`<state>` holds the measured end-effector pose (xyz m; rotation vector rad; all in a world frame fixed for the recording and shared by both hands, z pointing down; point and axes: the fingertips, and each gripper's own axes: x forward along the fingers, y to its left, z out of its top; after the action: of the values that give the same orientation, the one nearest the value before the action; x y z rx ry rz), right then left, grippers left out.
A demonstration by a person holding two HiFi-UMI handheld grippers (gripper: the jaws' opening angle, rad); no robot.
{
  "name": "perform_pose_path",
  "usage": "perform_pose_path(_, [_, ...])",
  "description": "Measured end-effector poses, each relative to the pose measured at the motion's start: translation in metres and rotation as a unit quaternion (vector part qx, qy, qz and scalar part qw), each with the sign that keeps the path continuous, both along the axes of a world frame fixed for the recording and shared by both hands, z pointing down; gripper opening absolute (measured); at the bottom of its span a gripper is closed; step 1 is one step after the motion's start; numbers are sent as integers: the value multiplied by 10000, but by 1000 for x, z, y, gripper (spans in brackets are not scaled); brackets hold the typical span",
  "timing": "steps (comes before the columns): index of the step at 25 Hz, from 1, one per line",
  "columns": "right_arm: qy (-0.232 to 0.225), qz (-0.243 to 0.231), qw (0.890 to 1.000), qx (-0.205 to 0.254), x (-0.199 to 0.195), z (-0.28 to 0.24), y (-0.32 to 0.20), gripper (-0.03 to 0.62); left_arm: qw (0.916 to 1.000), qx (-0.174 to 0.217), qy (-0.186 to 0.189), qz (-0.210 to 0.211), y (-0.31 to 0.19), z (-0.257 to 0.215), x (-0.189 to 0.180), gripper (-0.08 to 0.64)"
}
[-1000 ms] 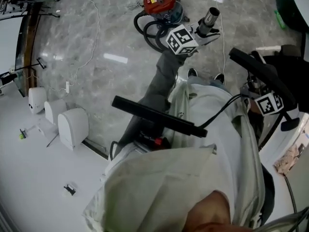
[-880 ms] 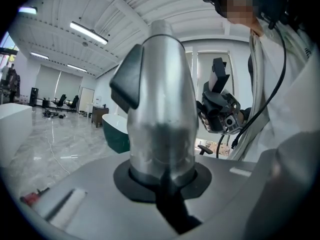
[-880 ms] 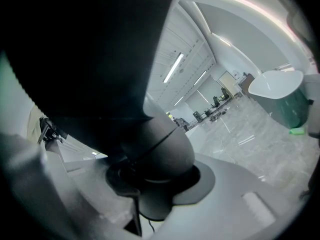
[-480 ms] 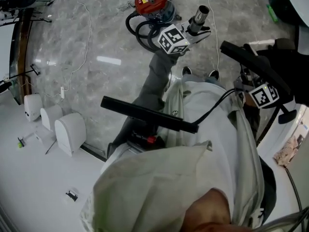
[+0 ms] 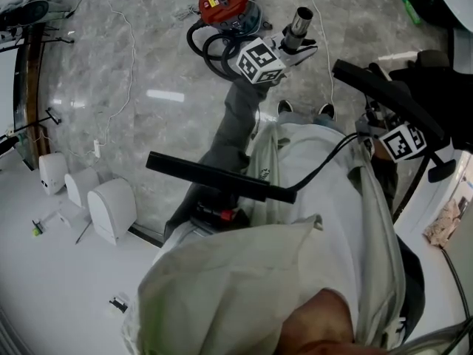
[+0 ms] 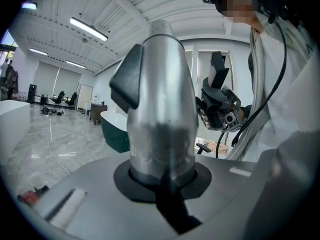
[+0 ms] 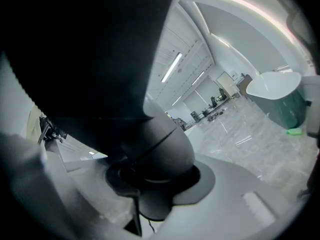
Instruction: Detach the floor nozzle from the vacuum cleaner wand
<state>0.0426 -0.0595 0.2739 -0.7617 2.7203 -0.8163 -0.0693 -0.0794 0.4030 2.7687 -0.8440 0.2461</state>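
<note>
Silver wand (image 6: 160, 104) is clamped in the left gripper (image 6: 162, 179), with the jaws closed round the tube just below its black catch (image 6: 127, 81). In the head view its bare open end shows above the marble floor (image 5: 111, 72), with the red canister (image 5: 228, 4) beyond it. The black floor nozzle (image 5: 384, 95) is gripped by its rounded neck (image 7: 160, 149) in the right gripper (image 7: 150, 184), whose jaws stand wider and press on that thicker part. The two pieces are well apart, with the person's body between them, so the separation appears complete.

Handling, as judged: the wand is rigid, smooth metal and likely slippery under the pads. Hold it near the catch, where the profile gives purchase. The nozzle is stiff plastic, probably light but long (its head overhangs the grip), so it will tend to swing, and the neck is the sound place to hold it.

Risk: the hose (image 5: 214, 44) looped beside the canister may drag on the wand, though the join is hidden.
</note>
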Motion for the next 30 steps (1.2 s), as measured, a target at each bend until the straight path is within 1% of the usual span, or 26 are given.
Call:
perform_pose_path(8, [21, 9, 10000, -27, -1, 1, -1, 124, 10000, -42, -1, 44, 2, 5, 3, 46])
perform_pose_path(14, [14, -217, 9998, 38, -13, 3, 4, 124, 10000, -22, -42, 41, 9, 7, 6, 46])
perform_pose_path(22, [-60, -409, 9991, 51, -16, 2, 10, 124, 9999, -24, -67, 77, 12, 10, 13, 46])
perform_pose_path(26, [-15, -365, 9992, 129, -18, -2, 11, 124, 9999, -41, -78, 86, 11, 9, 12, 47])
perform_pose_path(30, [37, -268, 9996, 109, -17, -2, 8, 124, 9999, -44, -75, 94, 11, 9, 14, 47])
